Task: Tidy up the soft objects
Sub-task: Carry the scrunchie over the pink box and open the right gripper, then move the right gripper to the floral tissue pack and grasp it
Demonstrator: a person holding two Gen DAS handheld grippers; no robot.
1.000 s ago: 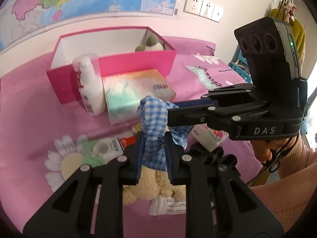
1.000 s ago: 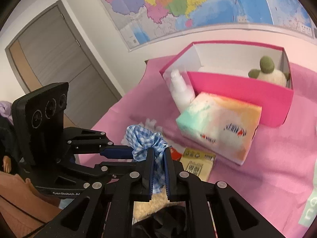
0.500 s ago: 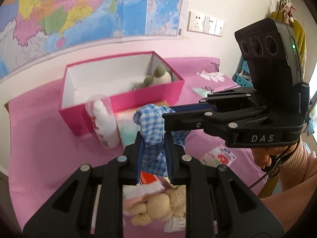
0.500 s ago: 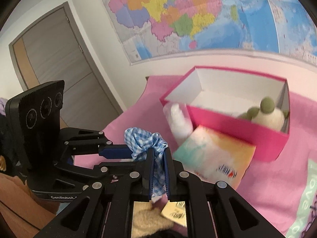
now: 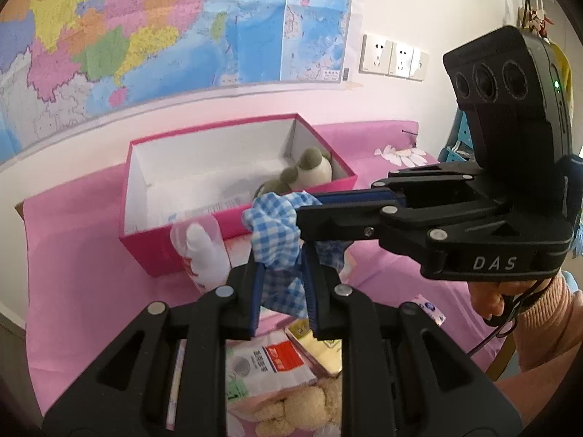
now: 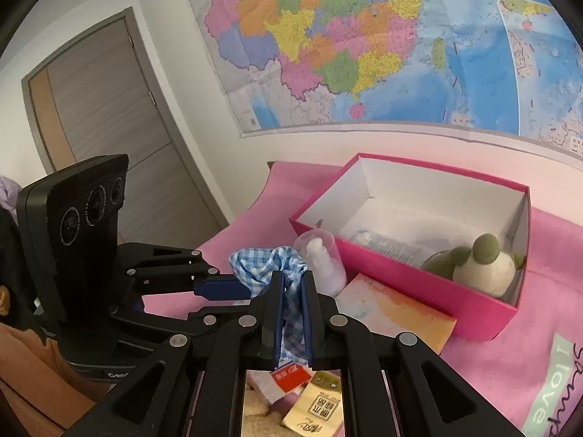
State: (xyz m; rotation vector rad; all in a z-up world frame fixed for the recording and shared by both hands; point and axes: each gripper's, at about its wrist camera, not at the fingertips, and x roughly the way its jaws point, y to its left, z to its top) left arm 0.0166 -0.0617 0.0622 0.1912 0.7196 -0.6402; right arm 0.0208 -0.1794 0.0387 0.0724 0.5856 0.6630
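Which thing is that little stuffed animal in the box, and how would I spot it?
Find the pink box under the wall map. In its right-hand corner sits the plush toy, alone there: cream body, round olive-green ears, unlike the beige teddy lying outside.

- This is looking like a room in a home, likely a bedroom or study.
- A large coloured wall map (image 6: 364, 47) is hanging above the worktop (image 5: 73, 255), which is wearing a pink cloth printed with daisies and lettering.
- White wall sockets (image 5: 391, 58) are sitting beside the map's right edge.
- A grey interior door (image 6: 109, 127) is standing closed at the left.
- Household odds and ends are lying about: a pink cardboard box (image 6: 400, 276) holding a plush toy (image 6: 481, 266), a lotion bottle (image 5: 204, 255), a tissue pack (image 6: 393, 313).
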